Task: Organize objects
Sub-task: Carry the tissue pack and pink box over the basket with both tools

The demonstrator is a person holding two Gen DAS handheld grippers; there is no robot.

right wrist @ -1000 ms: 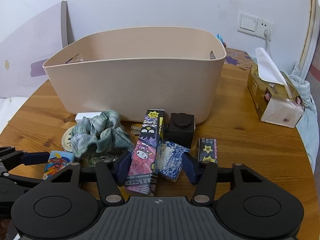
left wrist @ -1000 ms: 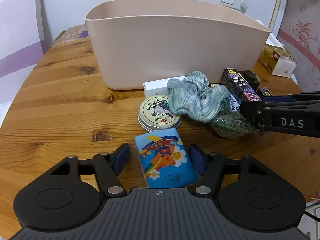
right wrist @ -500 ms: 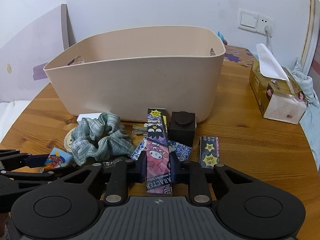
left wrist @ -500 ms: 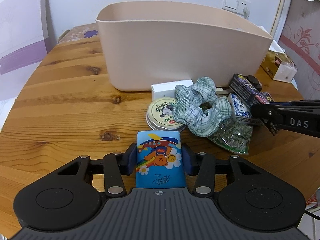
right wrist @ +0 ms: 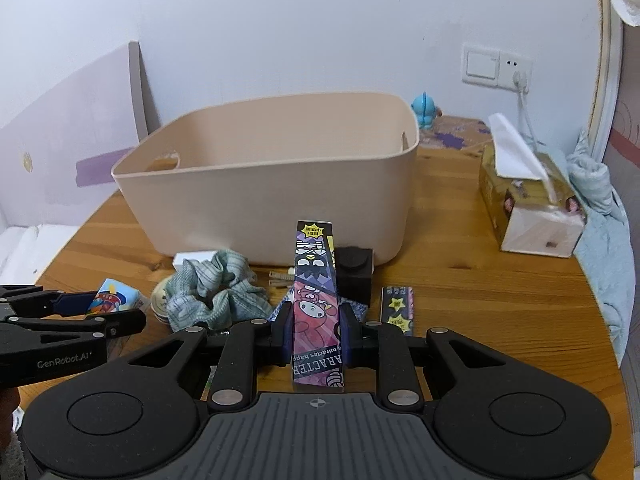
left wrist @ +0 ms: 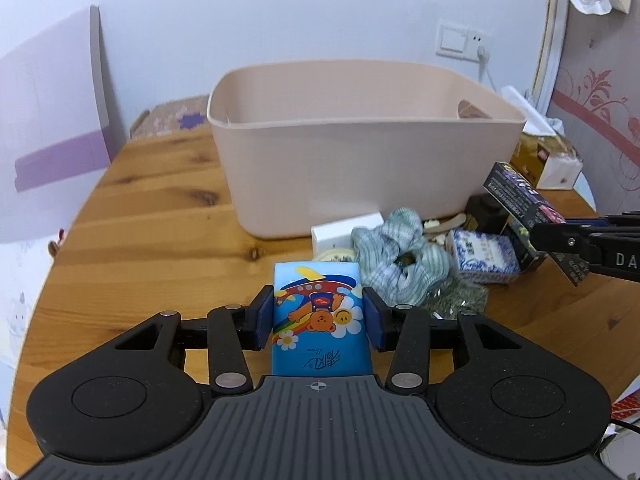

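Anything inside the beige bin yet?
Nothing shows inside the beige bin: only bare inner walls and handle cutouts. Its near wall hides the floor in both views, so flat items could be there. Both grippers hold their items short of it, outside.

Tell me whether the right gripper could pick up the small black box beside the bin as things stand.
Probably not yet. The right gripper is shut on the tall cartoon box, so its jaws are occupied. The black box itself sits uncovered just ahead, beside the beige bin.
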